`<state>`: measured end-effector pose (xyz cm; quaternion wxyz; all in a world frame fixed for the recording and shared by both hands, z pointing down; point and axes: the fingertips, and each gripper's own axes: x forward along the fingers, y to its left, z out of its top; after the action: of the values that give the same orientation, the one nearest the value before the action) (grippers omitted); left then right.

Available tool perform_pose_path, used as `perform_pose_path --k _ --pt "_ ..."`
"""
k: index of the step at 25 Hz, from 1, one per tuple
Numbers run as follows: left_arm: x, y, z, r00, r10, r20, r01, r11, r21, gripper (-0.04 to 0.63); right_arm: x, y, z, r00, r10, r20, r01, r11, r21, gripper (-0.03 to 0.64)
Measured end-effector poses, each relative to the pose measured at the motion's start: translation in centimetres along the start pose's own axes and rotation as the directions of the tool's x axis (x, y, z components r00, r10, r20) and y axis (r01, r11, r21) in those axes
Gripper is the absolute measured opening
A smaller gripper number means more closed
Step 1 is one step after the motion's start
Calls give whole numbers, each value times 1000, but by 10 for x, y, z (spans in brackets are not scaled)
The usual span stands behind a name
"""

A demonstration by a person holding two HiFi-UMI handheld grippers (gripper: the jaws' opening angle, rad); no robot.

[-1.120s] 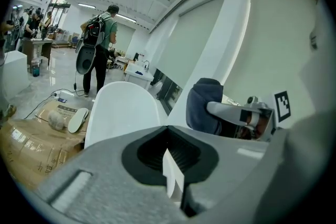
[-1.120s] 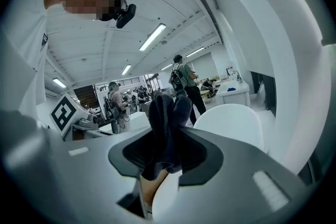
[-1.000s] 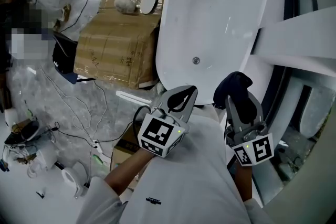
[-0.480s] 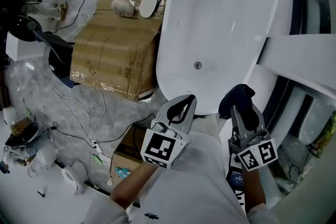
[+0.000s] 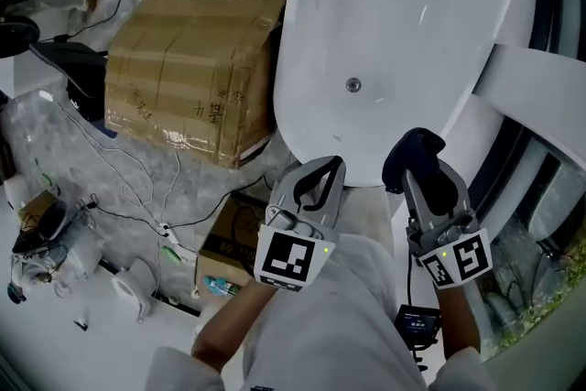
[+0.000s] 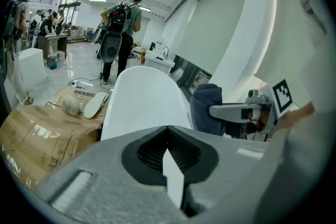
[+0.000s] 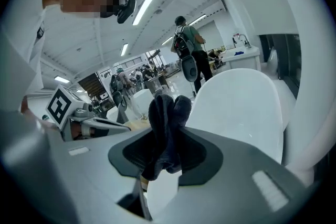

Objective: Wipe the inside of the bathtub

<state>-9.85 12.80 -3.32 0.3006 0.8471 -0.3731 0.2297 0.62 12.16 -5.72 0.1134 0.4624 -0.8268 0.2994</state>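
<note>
Cloth (image 7: 165, 118) in right claw (image 7: 166, 153), near bathtub (image 5: 385, 32)

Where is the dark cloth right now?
Head view, lower right: the cloth is clamped in the right tool, at the near rim of the bathtub.

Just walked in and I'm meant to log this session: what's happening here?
A person is at the near end of a white bathtub with a gripper in each hand. The right gripper holds a dark cloth between its fingers; the left gripper is shut and empty. Both hang by the tub's near rim, and the cloth is not yet down inside, so wiping appears not to have begun.
</note>
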Motion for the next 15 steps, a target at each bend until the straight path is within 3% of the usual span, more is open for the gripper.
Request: perform_pose_path --k 11,15 --pt "44 38 -76 996 24 -87 -32 995 -92 0 60 -28 -39 997 23 -70 -33 988 -151 123" --pt "57 54 -95 994 48 -103 -60 991 -117 0 79 -39 -57 996 28 -90 -42 987 -154 123"
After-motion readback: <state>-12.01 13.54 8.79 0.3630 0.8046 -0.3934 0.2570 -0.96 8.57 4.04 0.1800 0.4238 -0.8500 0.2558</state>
